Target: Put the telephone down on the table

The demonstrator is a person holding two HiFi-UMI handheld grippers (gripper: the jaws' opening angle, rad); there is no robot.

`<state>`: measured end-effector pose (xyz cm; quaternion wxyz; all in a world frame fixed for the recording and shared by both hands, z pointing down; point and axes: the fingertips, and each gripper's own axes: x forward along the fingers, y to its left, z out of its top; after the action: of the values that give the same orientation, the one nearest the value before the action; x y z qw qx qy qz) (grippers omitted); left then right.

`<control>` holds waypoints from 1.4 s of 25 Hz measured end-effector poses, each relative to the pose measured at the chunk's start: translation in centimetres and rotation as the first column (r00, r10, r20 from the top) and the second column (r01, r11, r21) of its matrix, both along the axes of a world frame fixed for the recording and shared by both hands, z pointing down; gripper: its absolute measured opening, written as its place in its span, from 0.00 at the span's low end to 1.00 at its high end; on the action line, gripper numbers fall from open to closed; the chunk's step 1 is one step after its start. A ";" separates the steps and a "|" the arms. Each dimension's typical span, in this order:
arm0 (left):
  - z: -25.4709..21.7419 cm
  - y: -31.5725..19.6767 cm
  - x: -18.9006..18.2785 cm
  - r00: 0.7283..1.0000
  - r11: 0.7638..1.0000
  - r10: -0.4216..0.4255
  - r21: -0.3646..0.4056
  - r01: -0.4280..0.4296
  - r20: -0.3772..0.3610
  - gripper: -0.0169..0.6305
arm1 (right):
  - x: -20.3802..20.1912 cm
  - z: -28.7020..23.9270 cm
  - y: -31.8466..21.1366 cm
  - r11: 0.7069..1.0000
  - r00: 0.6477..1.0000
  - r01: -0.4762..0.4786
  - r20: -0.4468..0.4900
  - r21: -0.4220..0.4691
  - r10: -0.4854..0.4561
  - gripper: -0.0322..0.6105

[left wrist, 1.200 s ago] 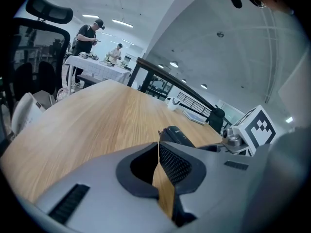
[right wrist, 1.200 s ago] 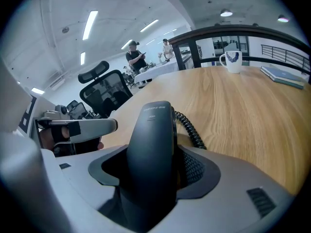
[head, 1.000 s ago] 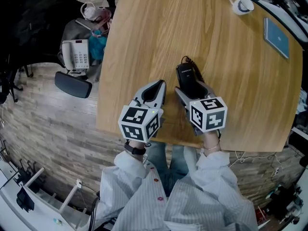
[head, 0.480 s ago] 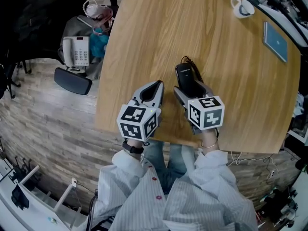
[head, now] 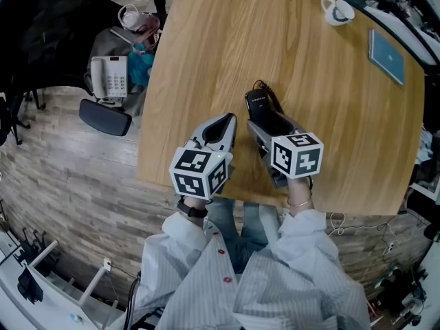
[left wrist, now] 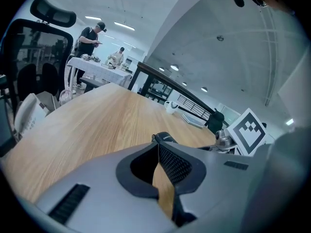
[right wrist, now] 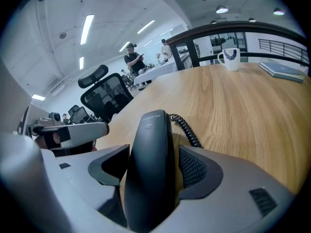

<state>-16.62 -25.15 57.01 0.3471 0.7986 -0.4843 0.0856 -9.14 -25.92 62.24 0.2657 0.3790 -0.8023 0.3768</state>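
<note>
Between the right gripper's (head: 273, 125) jaws sits the black handset (right wrist: 150, 154). They close on its lower half, and its far end points away over the table (head: 227, 40). That end lies low over the wood, but whether it touches cannot be told. A coiled cord (right wrist: 187, 129) runs from that end onto the table on the right. The hold looks the same as a second ago. Gripper and handset have barely shifted against the table, and the marker cube has turned a little.

Just left of it, the left gripper (head: 227, 121) hovers where it was, its jaws tip to tip with nothing between them. A mug (head: 337, 10) and a book (head: 386, 56) rest near the far edge, well apart from both grippers. Off the table's left side sits a white desk phone (head: 108, 78).
</note>
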 end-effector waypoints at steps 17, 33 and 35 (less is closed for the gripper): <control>-8.1 0.6 3.0 1.000 0.994 -0.024 0.108 0.025 -0.011 0.05 | 1.4 -9.3 0.8 0.999 0.974 -0.012 0.226 0.033 0.004 0.54; -17.0 0.7 7.8 0.998 0.967 0.063 0.246 -0.061 0.001 0.05 | 4.4 -19.9 1.2 0.982 0.940 0.009 0.333 0.187 -0.072 0.51; -18.3 0.5 8.5 0.997 0.959 0.077 0.274 -0.073 -0.003 0.05 | 4.9 -21.3 1.2 0.976 0.936 -0.003 0.344 0.217 -0.074 0.46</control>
<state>-8.14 -24.69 38.70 0.2334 0.8571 -0.4585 0.0256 -4.25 -24.72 40.90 0.0829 0.3176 -0.8795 0.3447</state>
